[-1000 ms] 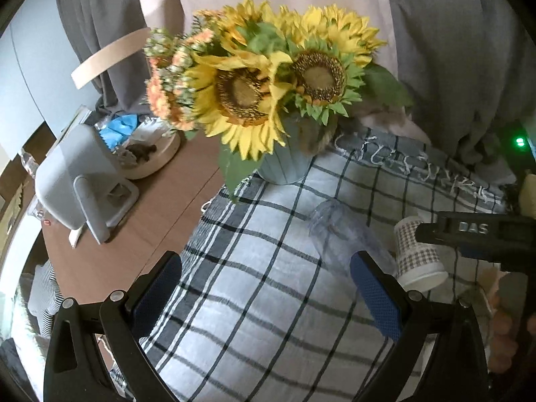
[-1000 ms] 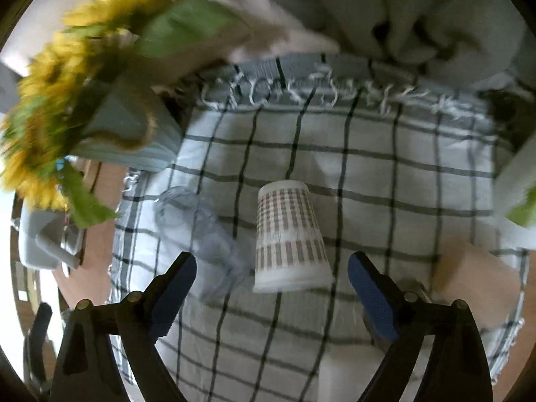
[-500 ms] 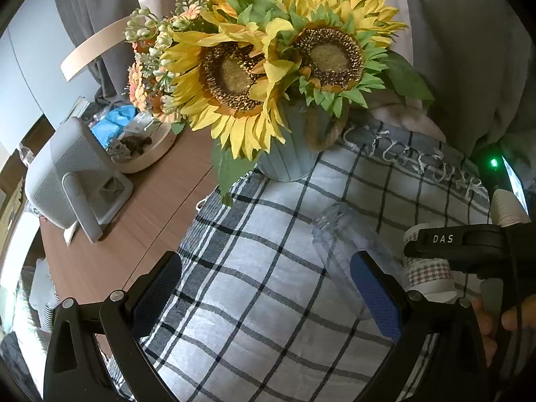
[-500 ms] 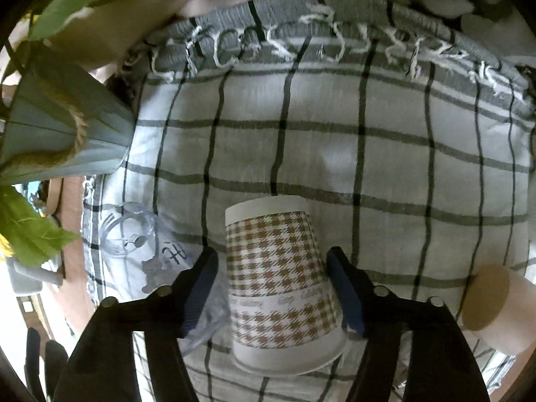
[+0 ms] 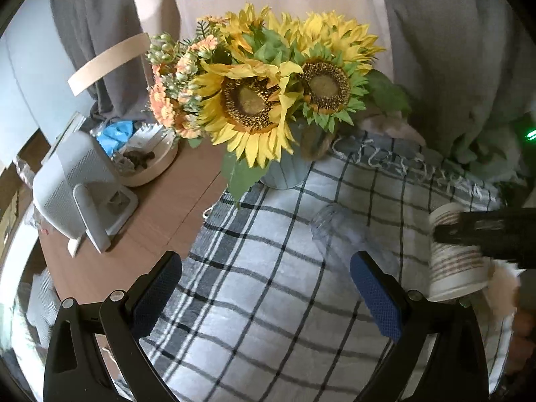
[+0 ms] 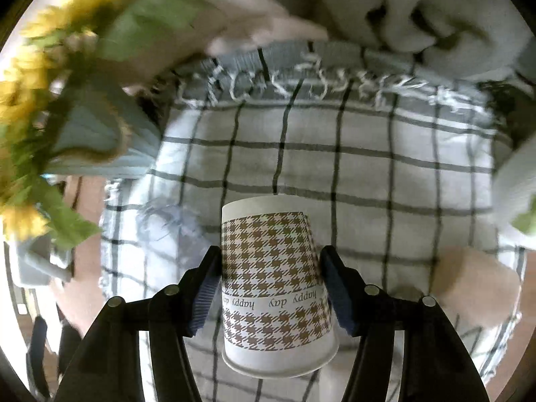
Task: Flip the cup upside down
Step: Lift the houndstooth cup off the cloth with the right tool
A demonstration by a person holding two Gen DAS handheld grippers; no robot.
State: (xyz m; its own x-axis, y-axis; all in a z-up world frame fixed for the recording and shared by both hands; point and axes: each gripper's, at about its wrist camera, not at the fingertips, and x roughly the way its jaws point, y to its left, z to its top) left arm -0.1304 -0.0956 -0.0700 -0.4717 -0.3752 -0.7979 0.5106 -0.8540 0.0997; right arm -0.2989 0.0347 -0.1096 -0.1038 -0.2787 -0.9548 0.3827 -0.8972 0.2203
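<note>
Right tongs: closed on the paper cup, 1 blue pad pressed to each side of its houndstooth wall. The cup stands inverted, closed base at the top and rolled rim at the bottom, with the "happy day" band reading upside down. Whether the rim touches the checked cloth cannot be determined.

Left tongs: spread wide, holding nothing, positioned above the checked cloth to the left of the cup.

A clear plastic cup sits on the cloth just left of the paper cup. The sunflower vase stands further left and behind it, at the cloth's edge. A grey device and a round tray occupy the bare wooden bench beyond the vase. A tan roll lies to the right of the paper cup.
</note>
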